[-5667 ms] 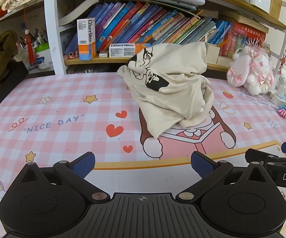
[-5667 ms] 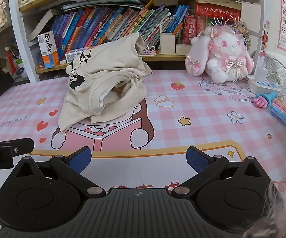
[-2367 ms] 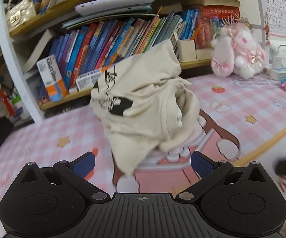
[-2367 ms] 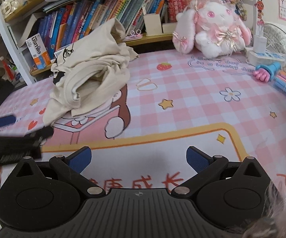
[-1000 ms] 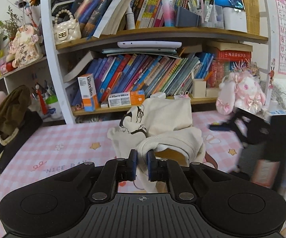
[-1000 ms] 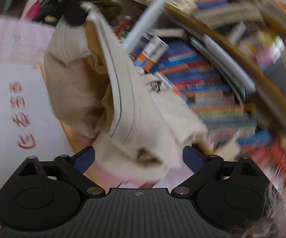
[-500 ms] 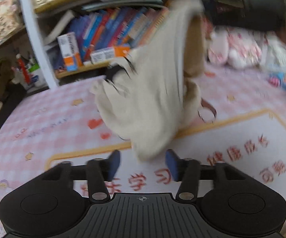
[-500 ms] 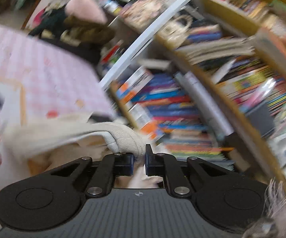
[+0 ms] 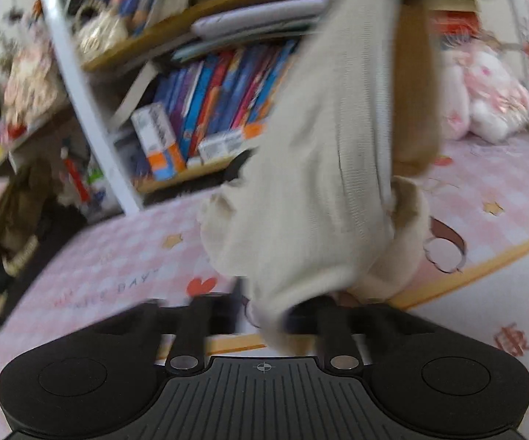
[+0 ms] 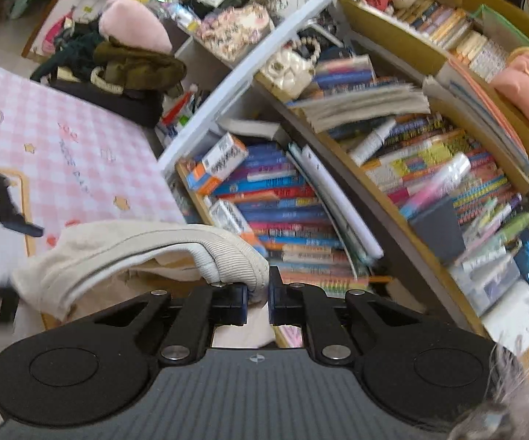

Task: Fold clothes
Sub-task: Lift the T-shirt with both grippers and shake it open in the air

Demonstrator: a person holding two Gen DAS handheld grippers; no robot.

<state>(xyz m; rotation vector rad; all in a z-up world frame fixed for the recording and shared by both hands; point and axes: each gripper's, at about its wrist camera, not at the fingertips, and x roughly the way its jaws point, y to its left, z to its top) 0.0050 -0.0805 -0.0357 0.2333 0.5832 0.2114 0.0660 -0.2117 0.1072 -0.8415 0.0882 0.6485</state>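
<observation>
A cream sweatshirt (image 9: 319,183) hangs in front of the left wrist camera, lifted off the pink checked mat (image 9: 117,264). Its lowest fold drops between the blurred fingers of my left gripper (image 9: 262,311), whose jaws are closing on it. In the right wrist view my right gripper (image 10: 258,293) is shut on the ribbed edge of the sweatshirt (image 10: 136,249), which trails off to the left below it. The black left gripper (image 10: 4,212) shows at that view's left edge, over the mat (image 10: 62,146).
A full bookshelf (image 9: 227,84) stands right behind the mat and fills the right wrist view (image 10: 374,201). A pink and white plush rabbit (image 9: 484,102) sits at the back right. Dark clothes (image 10: 125,69) are heaped beyond the mat's left end.
The left gripper's jaws, apart half a second ago, have come in on the hanging cloth, and it has dropped lower. The right gripper stays shut on the ribbed edge and has risen.
</observation>
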